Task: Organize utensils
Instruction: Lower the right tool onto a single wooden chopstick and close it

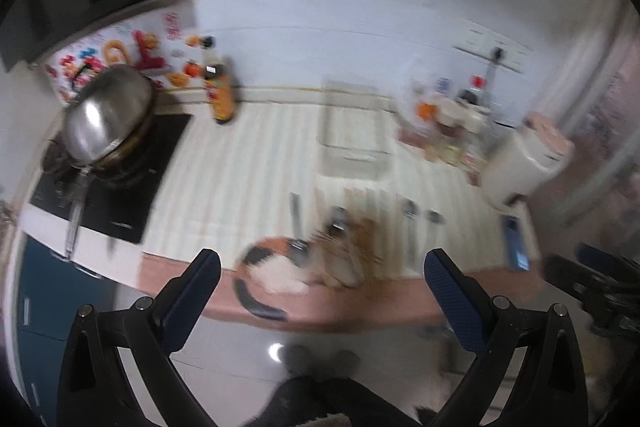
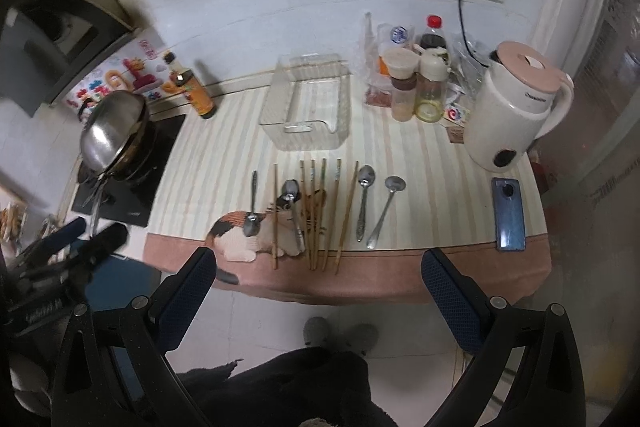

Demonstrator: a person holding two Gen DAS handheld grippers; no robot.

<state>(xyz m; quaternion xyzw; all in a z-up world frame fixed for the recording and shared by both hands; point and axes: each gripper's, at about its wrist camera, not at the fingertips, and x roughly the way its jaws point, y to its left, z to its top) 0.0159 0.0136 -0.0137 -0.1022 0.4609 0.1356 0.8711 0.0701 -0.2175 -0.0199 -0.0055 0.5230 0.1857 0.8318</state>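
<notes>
Utensils lie in a row on your striped surface (image 2: pixel 224 163), all on the near side of the clear plastic bin (image 2: pixel 306 115), between it and the pink front border. Every long axis runs from the bin toward you.

The wooden chopsticks (image 2: pixel 320 211), thin and brown, lie roughly parallel below the bin's front wall; one stray stick (image 2: pixel 275 215) lies to their left and another (image 2: pixel 347 211) leans slightly on their right. Four shiny metal spoons share the row. The two right of the chopsticks, one with a patterned handle (image 2: pixel 363 203) and one plainer (image 2: pixel 385 211), have bowls toward the bin and handles toward you. A third spoon (image 2: pixel 294 215) among the sticks points the same way. The leftmost spoon (image 2: pixel 252 207) is reversed, its bowl nearest you. Several pieces rest over a calico cat print (image 2: pixel 256 231) on the cloth.

The bin is rectangular, transparent, with slotted walls and a handle cutout.

Your right hand-held gripper (image 2: pixel 320 277) is spread wide, its blue textured pads holding nothing, hovering before the front border. Your left hand-held gripper (image 1: pixel 322 277) is likewise spread and bare, though its view is blurred.
</notes>
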